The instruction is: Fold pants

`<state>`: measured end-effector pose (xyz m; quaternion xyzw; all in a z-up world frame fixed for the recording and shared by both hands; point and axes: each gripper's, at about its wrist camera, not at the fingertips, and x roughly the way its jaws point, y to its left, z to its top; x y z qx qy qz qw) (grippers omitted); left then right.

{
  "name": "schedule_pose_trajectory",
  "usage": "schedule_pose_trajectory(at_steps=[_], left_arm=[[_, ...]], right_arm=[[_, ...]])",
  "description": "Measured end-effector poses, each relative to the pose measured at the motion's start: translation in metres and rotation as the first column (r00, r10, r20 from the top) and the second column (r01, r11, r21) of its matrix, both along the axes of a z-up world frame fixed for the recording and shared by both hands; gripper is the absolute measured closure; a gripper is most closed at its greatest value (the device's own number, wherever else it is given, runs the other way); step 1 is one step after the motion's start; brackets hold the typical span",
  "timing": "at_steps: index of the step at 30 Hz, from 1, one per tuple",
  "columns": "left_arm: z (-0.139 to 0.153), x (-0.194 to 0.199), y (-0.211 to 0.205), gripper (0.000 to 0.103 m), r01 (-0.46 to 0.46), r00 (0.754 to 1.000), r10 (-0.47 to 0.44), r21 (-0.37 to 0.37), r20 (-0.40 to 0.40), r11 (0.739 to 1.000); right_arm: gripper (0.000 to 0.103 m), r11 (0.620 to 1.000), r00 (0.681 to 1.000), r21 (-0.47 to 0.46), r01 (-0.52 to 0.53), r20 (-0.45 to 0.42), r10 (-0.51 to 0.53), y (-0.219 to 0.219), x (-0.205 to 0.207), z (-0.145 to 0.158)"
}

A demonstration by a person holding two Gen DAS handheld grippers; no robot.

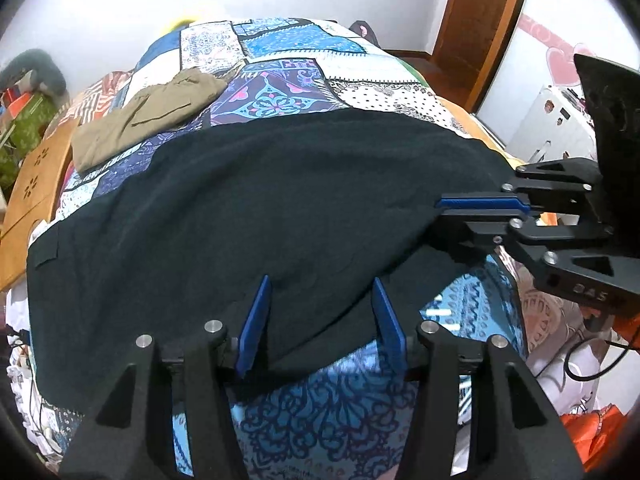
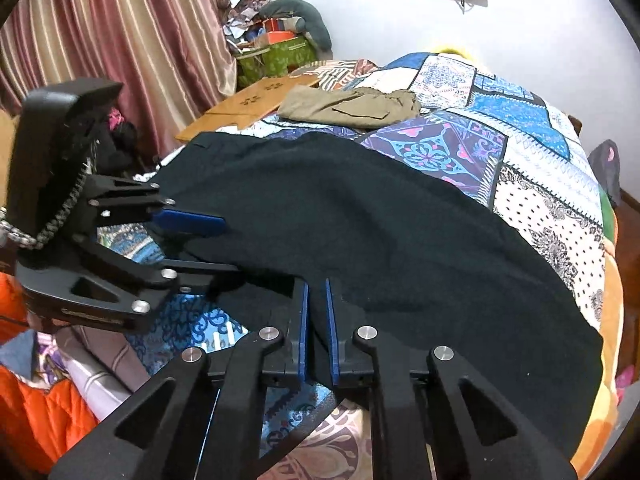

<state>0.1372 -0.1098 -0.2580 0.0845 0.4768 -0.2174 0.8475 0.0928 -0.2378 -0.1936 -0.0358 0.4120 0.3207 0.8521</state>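
Pants [image 1: 260,200] lie lengthwise left-right across bed [image 1: 280,64]. Left claw [image 1: 322,320] spread; right claw [image 2: 316,332] pinching pants' near edge.

"DAS" on right gripper [image 1: 474,216]

White walls [image 1: 100,8], striped pink curtain [image 2: 100,32], wooden door [image 1: 480,12], patchwork-quilted bed [image 1: 288,64].

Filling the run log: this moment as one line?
left gripper: open over edge | right gripper: shut on dark pants | khaki pants: folded aside
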Motion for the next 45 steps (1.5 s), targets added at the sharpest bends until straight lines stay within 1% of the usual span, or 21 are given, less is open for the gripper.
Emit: schedule_pose_trajectory(at_steps=[2, 4, 5, 12, 18, 21, 23, 24, 27, 30, 32, 34, 35, 36, 38, 39, 40, 42, 45], left_arm=[[0.001, 0.0, -0.004, 0.076, 0.02, 1.0, -0.02, 0.002, 0.003, 1.0], [0.005, -0.001, -0.008, 0.088, 0.028, 0.999, -0.03, 0.036, 0.031, 0.999], [0.006, -0.002, -0.008, 0.09, 0.031, 0.999, -0.032, 0.042, 0.038, 0.999], [0.021, -0.02, -0.008, 0.092, 0.062, 0.996, -0.065, 0.043, 0.062, 0.997], [0.013, -0.026, -0.009, 0.093, 0.065, 0.997, -0.066, 0.03, 0.026, 0.997], [0.011, -0.027, -0.009, 0.092, 0.062, 0.998, -0.063, 0.028, 0.021, 0.998], [0.013, -0.026, -0.005, 0.092, 0.051, 0.999, -0.051, 0.009, 0.008, 0.999], [0.014, -0.026, -0.004, 0.091, 0.049, 0.999, -0.049, 0.003, 0.001, 0.999], [0.022, -0.025, 0.004, 0.087, 0.033, 0.999, -0.033, -0.033, -0.008, 0.999], [0.034, -0.024, 0.013, 0.082, 0.012, 1.0, -0.011, -0.062, 0.004, 0.998], [0.045, -0.021, 0.023, 0.08, -0.021, 0.999, 0.023, -0.085, 0.025, 0.996], [0.054, -0.018, 0.034, 0.078, -0.046, 0.998, 0.049, -0.119, 0.025, 0.992], [0.059, -0.015, 0.042, 0.074, -0.071, 0.996, 0.076, -0.121, 0.039, 0.99], [0.062, -0.012, 0.049, 0.072, -0.091, 0.994, 0.097, -0.11, 0.055, 0.99], [0.067, -0.003, 0.066, 0.065, -0.157, 0.982, 0.164, -0.074, 0.092, 0.985], [0.067, 0.004, 0.08, 0.064, -0.205, 0.973, 0.21, -0.061, 0.1, 0.977], [0.066, 0.011, 0.092, 0.064, -0.244, 0.963, 0.248, -0.051, 0.103, 0.968], [0.061, 0.027, 0.119, 0.064, -0.322, 0.94, 0.321, -0.012, 0.114, 0.947], [0.045, 0.055, 0.169, 0.064, -0.448, 0.89, 0.439, 0.061, 0.119, 0.892]], right_arm=[[0.096, 1.0, 1.0, 0.015, 0.001, -0.005, -0.001, -0.001, 0.0, 0.001], [0.096, 1.0, 1.0, 0.019, -0.003, -0.003, 0.003, -0.001, -0.001, 0.003], [0.096, 1.0, 1.0, 0.018, -0.006, 0.0, 0.006, -0.001, -0.002, 0.004], [0.096, 0.999, 1.0, 0.018, -0.03, 0.009, 0.029, -0.002, -0.011, 0.011], [0.096, 0.999, 0.999, 0.007, -0.038, -0.019, 0.038, -0.002, -0.018, 0.007], [0.091, 0.999, 0.998, 0.004, -0.038, -0.047, 0.038, -0.002, -0.019, 0.003], [0.088, 1.0, 0.998, 0.011, -0.027, -0.065, 0.028, -0.004, -0.019, 0.003], [0.084, 1.0, 0.997, 0.016, -0.024, -0.072, 0.025, -0.007, -0.019, 0.004], [0.076, 1.0, 0.999, 0.012, 0.006, -0.048, -0.005, -0.018, -0.021, 0.015], [0.074, 0.998, 0.998, 0.02, 0.059, -0.016, -0.059, -0.039, -0.021, 0.026], [0.074, 0.993, 0.994, 0.015, 0.114, 0.0, -0.114, -0.056, -0.018, 0.031], [0.073, 0.982, 0.982, 0.004, 0.189, 0.01, -0.189, -0.08, -0.014, 0.033], [0.073, 0.976, 0.976, 0.002, 0.22, 0.008, -0.22, -0.091, -0.012, 0.033], [0.072, 0.967, 0.966, -0.002, 0.257, 0.007, -0.257, -0.102, -0.01, 0.033], [0.071, 0.941, 0.941, -0.014, 0.338, 0.005, -0.338, -0.128, -0.004, 0.03], [0.069, 0.928, 0.928, -0.023, 0.372, 0.006, -0.371, -0.139, 0.0, 0.028], [0.067, 0.907, 0.908, -0.038, 0.419, 0.01, -0.419, -0.154, 0.004, 0.025], [0.066, 0.875, 0.876, -0.056, 0.481, 0.007, -0.481, -0.176, 0.011, 0.019], [0.066, 0.828, 0.83, -0.076, 0.555, -0.015, -0.558, -0.203, 0.024, 0.006]])
